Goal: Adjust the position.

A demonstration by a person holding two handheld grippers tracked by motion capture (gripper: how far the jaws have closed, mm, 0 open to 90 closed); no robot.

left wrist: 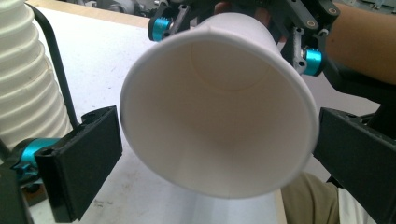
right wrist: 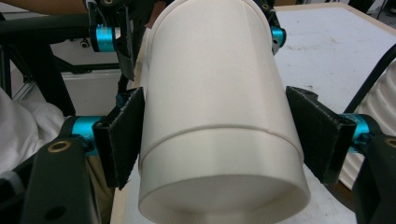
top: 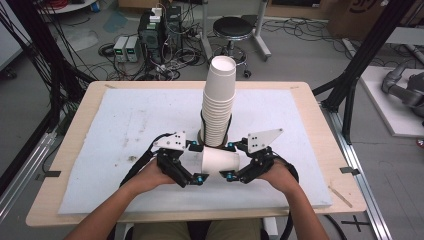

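**Paper cup held sideways between both tools**

High view: lying on its side above the white mat [top: 125,125] on the bench [top: 75,145], paper cup [top: 220,162] between left tool [top: 192,162] and right tool [top: 240,162], just before the cup stack [top: 219,100].

Left gripper view: clamped on the rim end.

Right gripper view: closed around the base end.

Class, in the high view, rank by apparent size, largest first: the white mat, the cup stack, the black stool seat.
1. White mat
2. Cup stack
3. Black stool seat, though it stands farther from the camera, so its true size is unsure.
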